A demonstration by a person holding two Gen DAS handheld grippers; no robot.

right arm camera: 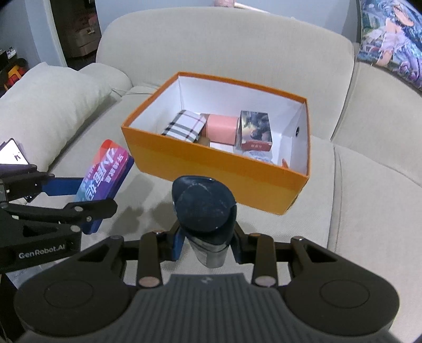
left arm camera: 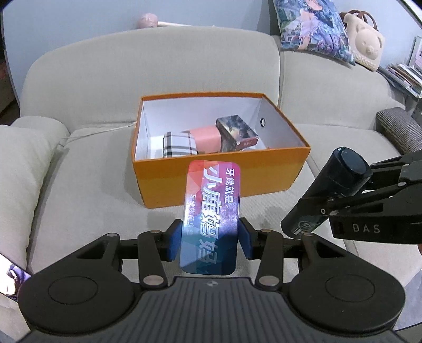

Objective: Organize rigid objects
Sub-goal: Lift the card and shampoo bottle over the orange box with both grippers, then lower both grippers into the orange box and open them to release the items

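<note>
Left gripper [left arm camera: 209, 241] is clamped on the floss case [left arm camera: 211, 211], right gripper [right arm camera: 205, 244] on the dark cylinder [right arm camera: 204, 211]; both hang just short of the orange box [left arm camera: 219, 182] (already w/ several items inside). Risk: the slick case slips from its short end-grip, or the two collide over the box.

This is a home living room. A beige fabric sofa [left arm camera: 158, 66] fills both views, with a loose cushion [right arm camera: 50, 103] at its left end, a colourful printed pillow [left arm camera: 313, 29] on the far right of its back, and a cream bear-face bag [left arm camera: 365, 43] just beside that pillow. Further right stands a pile of books or magazines [left arm camera: 403, 76], a pale blue wall [left arm camera: 79, 23] rises behind the sofa, and at the far left a dark doorway or shelf [right arm camera: 76, 31] holds household clutter too small to make out.
</note>
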